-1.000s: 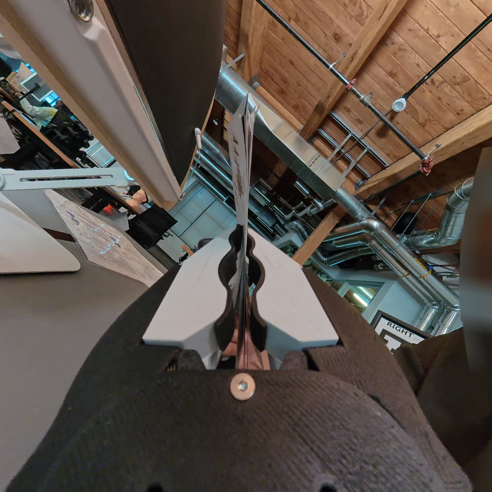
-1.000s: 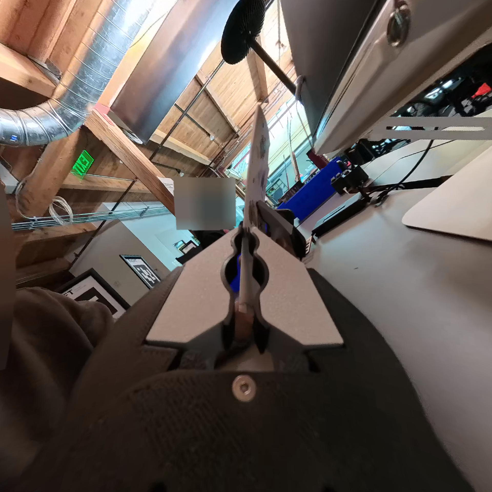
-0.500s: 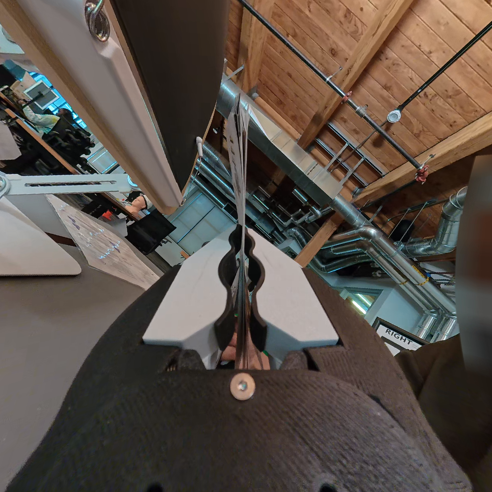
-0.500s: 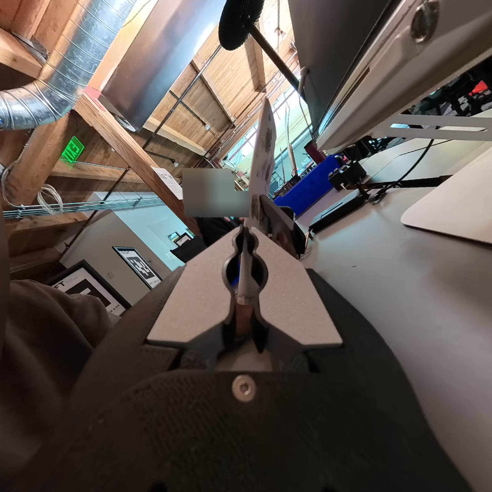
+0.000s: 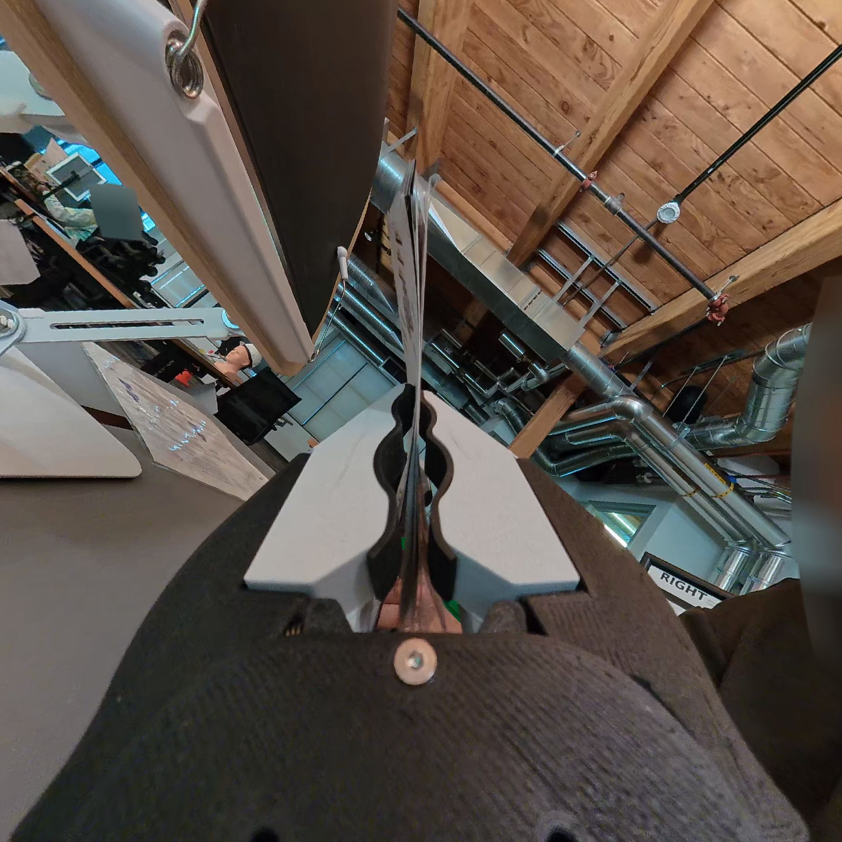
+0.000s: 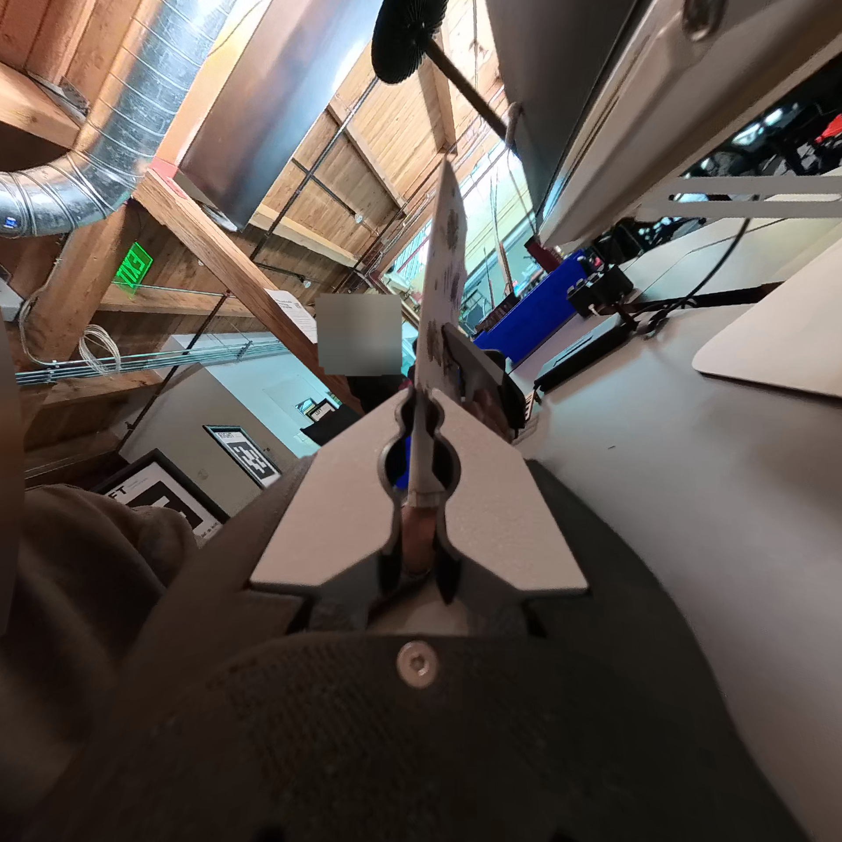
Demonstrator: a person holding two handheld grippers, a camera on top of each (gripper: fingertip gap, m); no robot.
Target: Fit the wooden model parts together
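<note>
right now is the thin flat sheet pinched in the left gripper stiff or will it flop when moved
The thin sheet stands straight above the left gripper, unsupported, so it is probably fairly stiff. Seen edge-on it looks very thin, so likely light and apt to snap or flex if pushed sideways.

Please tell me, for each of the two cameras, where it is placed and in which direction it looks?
Left wrist view: on the left gripper, looking along its fingers up at the wooden ceiling and ducts; the jaws pinch a thin sheet edge-on; grey table at left.
Right wrist view: on the right gripper, looking up and across the table; its jaws pinch a thin sheet; a sleeve at left.
Both show the ceiling, the table, and a closed gripper holding a sheet.
</note>
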